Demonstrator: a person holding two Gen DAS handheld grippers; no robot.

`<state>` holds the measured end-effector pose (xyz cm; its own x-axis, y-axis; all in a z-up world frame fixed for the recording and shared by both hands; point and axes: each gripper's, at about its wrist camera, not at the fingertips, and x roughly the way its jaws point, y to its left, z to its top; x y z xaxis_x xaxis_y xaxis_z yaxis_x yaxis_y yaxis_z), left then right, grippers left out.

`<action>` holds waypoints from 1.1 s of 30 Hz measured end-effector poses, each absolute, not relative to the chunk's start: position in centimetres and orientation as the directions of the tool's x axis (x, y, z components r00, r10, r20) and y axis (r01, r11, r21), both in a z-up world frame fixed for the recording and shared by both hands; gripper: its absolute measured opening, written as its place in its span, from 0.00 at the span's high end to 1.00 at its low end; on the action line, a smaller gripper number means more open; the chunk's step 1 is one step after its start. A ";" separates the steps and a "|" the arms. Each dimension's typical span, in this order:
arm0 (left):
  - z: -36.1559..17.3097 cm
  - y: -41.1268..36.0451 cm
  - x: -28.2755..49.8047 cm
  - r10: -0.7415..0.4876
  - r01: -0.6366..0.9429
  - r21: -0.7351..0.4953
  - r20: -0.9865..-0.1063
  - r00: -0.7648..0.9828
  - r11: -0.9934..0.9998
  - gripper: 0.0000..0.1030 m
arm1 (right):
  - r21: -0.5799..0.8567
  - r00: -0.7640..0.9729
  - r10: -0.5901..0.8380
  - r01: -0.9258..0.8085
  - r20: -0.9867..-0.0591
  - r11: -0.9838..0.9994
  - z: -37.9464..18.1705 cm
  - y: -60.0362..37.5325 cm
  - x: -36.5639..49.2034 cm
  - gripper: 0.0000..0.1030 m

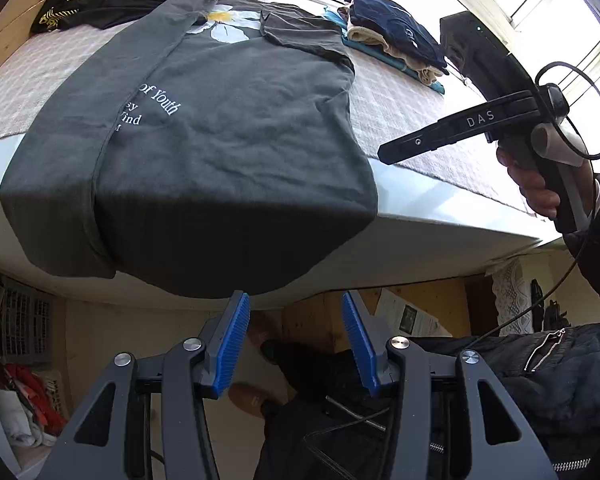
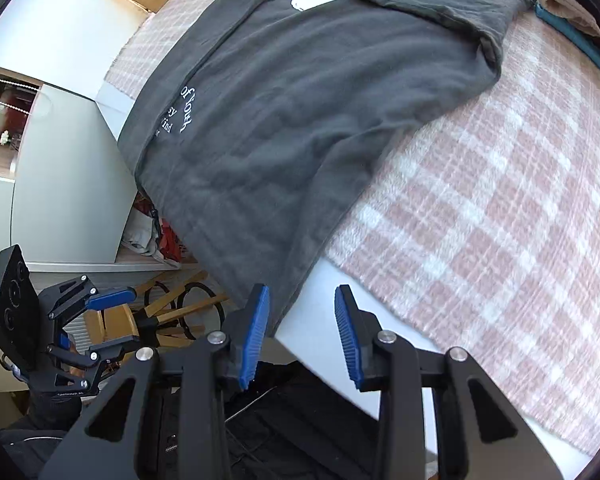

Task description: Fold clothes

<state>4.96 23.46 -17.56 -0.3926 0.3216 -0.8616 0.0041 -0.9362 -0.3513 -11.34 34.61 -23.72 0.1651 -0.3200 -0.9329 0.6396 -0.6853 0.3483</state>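
Both claws stand apart and hold nothing: just ahead of the left claw (image 1: 296, 342) the dark grey T-shirt (image 1: 220, 140) lies on the surface (image 1: 440, 216) with its hem draped over the near edge, and the same hem hangs just ahead and left of the right claw (image 2: 302, 334). With both sides already folded in, the hem is several layers thick, so a shallow pinch might catch only the top layer. Then the lift would likely pull the side folds open.
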 end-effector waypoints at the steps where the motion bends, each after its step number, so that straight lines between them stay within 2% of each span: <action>1: -17.6 23.5 5.5 0.325 -0.003 -0.352 -0.861 -0.393 -0.936 0.55 | 0.348 0.160 -0.321 0.627 -0.933 -0.697 -24.0 34.7 -10.8 0.67; 11: -19.5 23.5 6.7 0.342 -0.022 -0.370 -0.832 -0.437 -0.929 0.55 | 0.278 0.079 -0.297 0.634 -0.952 -0.721 -25.0 33.0 -8.2 0.67; 13: -20.0 23.7 6.3 0.361 -0.028 -0.390 -0.820 -0.444 -0.920 0.55 | 0.265 0.061 -0.299 0.655 -0.952 -0.708 -25.1 32.2 -7.8 0.77; 14: -20.2 24.1 6.0 0.374 -0.036 -0.402 -0.812 -0.447 -0.915 0.55 | 0.264 0.058 -0.304 0.662 -0.951 -0.701 -25.2 31.8 -7.7 0.94; 15: -20.3 24.4 5.7 0.388 -0.046 -0.413 -0.804 -0.450 -0.909 0.55 | 0.281 0.066 -0.317 0.655 -0.946 -0.702 -25.2 31.7 -7.8 0.95; 20: -20.2 27.3 3.8 0.427 -0.136 -0.415 -0.772 -0.470 -0.900 0.55 | 0.534 0.201 -0.500 0.439 -0.842 -0.723 -24.5 32.8 -9.9 0.97; 22: -19.5 27.6 3.0 0.434 -0.140 -0.423 -0.756 -0.490 -0.895 0.55 | 0.590 0.223 -0.548 0.380 -0.806 -0.712 -23.8 32.8 -10.5 0.97; 28: -17.3 27.6 0.6 0.433 -0.127 -0.443 -0.707 -0.559 -0.887 0.55 | 0.650 0.261 -0.595 0.308 -0.760 -0.695 -22.1 30.9 -10.8 0.97; 31: -17.5 27.5 -0.8 0.338 -0.067 -0.366 -0.755 -0.562 -0.928 0.54 | 0.657 0.279 -0.595 0.290 -0.754 -0.696 -21.8 29.5 -11.1 0.97; 33: -17.7 26.9 -1.2 0.302 -0.019 -0.355 -0.764 -0.570 -0.935 0.54 | 0.657 0.284 -0.593 0.288 -0.753 -0.696 -21.6 29.3 -11.3 0.97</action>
